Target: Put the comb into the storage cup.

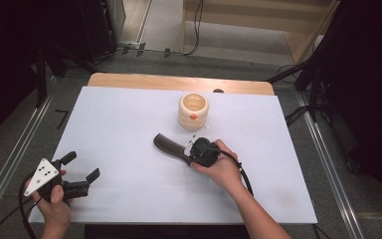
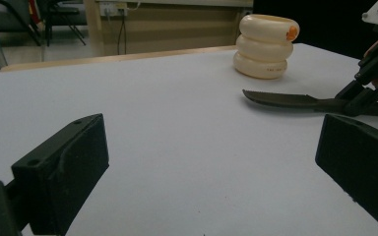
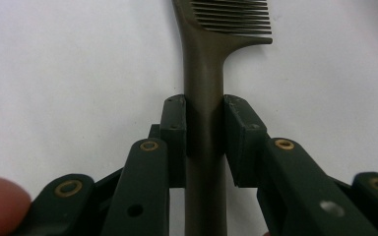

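The left gripper (image 1: 83,167) rests at the near left of the white table (image 1: 129,119), its jaws spread wide with nothing between them. Toward the middle lies a dark comb (image 1: 168,146), slim-handled, fine teeth along one edge, apparently flat on the surface. The right gripper (image 3: 204,132) has its jaws clamped on the comb's handle. Behind stands a cream ribbed cup (image 1: 193,111) with an orange spot.

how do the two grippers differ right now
The left gripper has its jaws spread wide with nothing between them; the right gripper has its jaws closed on the handle of the dark comb. The left sits near the table's front left corner, far from the cream ringed cup; the right is near the middle, closer to it. Both are black and hand-held.
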Action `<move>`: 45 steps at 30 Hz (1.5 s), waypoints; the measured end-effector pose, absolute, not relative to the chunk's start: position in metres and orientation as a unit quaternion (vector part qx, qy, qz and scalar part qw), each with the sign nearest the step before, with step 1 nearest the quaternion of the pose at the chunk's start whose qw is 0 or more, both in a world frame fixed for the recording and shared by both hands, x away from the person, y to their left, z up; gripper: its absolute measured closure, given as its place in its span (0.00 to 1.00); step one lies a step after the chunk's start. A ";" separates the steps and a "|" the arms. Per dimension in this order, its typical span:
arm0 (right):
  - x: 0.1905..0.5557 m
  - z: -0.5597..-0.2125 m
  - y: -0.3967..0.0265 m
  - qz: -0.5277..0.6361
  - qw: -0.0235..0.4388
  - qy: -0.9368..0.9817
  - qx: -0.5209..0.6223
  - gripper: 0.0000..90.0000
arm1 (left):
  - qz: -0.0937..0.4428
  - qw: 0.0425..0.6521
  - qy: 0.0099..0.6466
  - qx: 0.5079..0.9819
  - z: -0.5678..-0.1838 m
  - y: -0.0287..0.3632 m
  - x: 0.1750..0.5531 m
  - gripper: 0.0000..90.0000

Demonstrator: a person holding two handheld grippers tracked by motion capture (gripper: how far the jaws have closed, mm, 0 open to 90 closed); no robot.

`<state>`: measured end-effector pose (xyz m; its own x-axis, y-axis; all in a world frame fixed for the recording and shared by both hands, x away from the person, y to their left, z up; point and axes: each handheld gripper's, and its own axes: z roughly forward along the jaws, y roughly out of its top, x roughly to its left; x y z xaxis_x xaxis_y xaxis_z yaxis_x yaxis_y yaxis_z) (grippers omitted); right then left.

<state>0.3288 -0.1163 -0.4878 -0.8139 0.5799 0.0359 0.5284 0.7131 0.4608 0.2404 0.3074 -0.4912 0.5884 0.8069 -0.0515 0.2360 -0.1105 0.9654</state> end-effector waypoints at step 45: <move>0.285 -0.476 -0.166 0.480 0.143 0.819 0.280 0.79 | 0.292 0.522 0.350 0.722 -0.472 0.289 0.230 0.00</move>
<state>0.2847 -0.1662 -0.4759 -0.8029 0.5951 0.0345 0.3211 0.3829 0.8662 0.2301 0.2887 -0.4715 0.5853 0.8088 0.0565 0.1999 -0.2116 0.9567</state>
